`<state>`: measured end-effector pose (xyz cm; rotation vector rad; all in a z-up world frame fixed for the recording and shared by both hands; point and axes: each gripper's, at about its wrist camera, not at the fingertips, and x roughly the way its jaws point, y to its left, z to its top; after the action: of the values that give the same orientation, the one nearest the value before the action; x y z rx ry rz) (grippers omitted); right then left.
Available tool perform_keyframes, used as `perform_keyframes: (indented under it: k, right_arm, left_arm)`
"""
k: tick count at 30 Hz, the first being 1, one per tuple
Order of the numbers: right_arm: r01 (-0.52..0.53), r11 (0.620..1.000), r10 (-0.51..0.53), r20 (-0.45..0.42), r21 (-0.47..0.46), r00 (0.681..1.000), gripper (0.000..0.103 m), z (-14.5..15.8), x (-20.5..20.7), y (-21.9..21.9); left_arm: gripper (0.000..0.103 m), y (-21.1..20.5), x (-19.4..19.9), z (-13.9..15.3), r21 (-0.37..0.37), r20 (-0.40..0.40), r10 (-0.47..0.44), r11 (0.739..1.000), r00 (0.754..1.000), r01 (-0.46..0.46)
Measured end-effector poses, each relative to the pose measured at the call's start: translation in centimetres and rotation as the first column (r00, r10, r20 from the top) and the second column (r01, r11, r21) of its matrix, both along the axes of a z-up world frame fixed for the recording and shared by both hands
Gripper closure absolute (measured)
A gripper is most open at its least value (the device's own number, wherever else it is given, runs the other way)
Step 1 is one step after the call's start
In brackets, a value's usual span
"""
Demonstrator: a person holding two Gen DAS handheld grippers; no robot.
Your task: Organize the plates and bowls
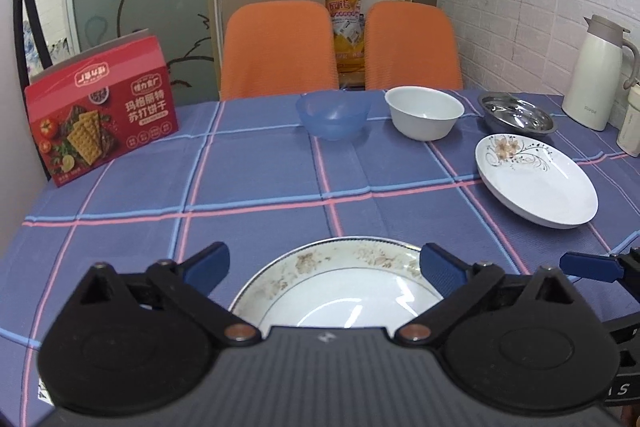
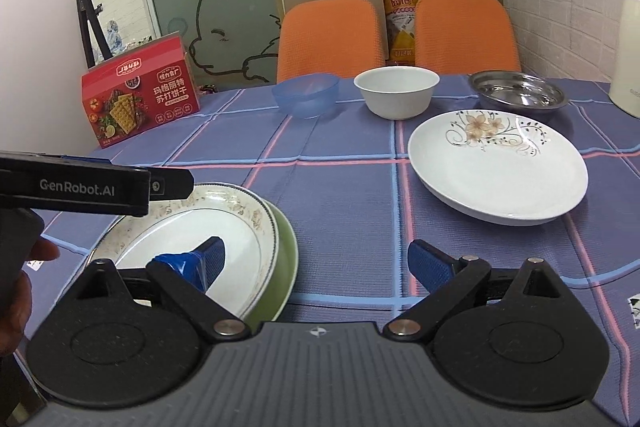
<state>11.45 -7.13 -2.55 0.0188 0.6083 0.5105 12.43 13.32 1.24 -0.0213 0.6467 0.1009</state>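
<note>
— So where do we stand with the plates?

— We see the left hand-held gripper (image 1: pixel 323 269) with its jaws spread wide over the gold-patterned plate (image 1: pixel 340 287), which lies on the green plate (image 2: pixel 286 267) at the near edge of the table (image 1: pixel 260 179). We grip nothing with it.

— And our right hand-held gripper (image 2: pixel 315 261)?

— Open too, and empty; its left finger hangs over that same stack, its right finger over bare cloth.

— What about the rest?

— To the right sits the flowered plate (image 2: pixel 498 171), apart from the stack. Along the far side we have a row: the blue bowl (image 2: pixel 306 95), the white bowl (image 2: pixel 397 91), then the steel bowl (image 2: pixel 518 91). None of them touch.

— Anything else on the table?

— A red cracker box (image 1: pixel 102 111) at far left and a cream jug (image 1: pixel 596 75) at far right.
</note>
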Motion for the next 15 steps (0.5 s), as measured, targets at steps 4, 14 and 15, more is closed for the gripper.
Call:
perform_keyframes:
  k: [4, 14, 15]
  right_arm:
    - [0.043, 0.999, -0.042, -0.007, 0.030, 0.999, 0.017, 0.0, 0.8, -2.3]
    - [0.193, 0.980, -0.193, 0.009, 0.055, 0.981, 0.017, 0.1, 3.7, -9.2]
    - [0.206, 0.977, -0.207, 0.011, 0.053, 0.978, 0.017, 0.1, 4.0, -9.8]
  left_arm:
    - [0.003, -1.9, 1.1, 0.4, 0.018, -0.011, -0.028, 0.999, 1.000, 0.028]
    - [0.003, -6.7, 5.0, 0.6, 0.065, -0.037, -0.116, 0.991, 0.993, 0.118]
    - [0.003, -7.2, 5.5, 0.5, 0.066, -0.046, -0.132, 0.989, 0.990, 0.135]
